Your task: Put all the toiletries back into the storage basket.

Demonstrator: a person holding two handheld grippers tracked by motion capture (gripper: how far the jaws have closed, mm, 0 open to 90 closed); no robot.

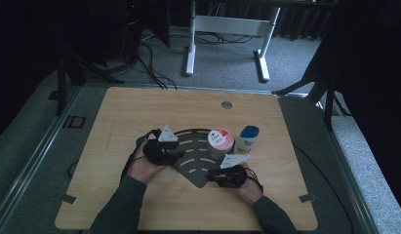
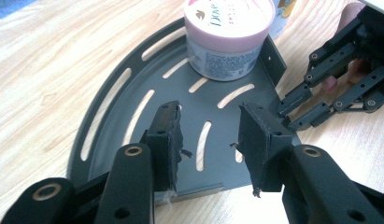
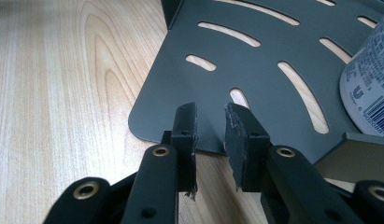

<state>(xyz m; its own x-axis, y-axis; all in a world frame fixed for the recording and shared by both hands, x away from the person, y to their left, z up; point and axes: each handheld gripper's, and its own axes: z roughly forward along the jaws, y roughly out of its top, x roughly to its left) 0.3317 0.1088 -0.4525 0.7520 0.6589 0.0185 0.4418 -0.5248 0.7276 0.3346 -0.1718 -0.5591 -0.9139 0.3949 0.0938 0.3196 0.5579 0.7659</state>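
Centrally on the wooden table (image 1: 139, 112) lies a dark slotted quarter-round shelf plate (image 1: 195, 153), a pink-lidded Dove jar (image 1: 220, 140) standing at its two o'clock edge. The left gripper (image 2: 209, 135) hovers over the plate, jaws apart, gripping nothing; its view reads the jar's label. The right gripper (image 3: 211, 140), narrowly open, holds nothing at the plate's corner. Beside the jar, at three o'clock, stands a blue-capped bottle (image 1: 248, 138).

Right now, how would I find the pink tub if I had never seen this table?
Look at the wooden table, then find the dark fan-shaped tray with slots near its middle. The pink tub stands on the tray's far right part. Unlike the white bottle with a blue cap beside it on the bare wood, it is short, round and has a flat pink lid.
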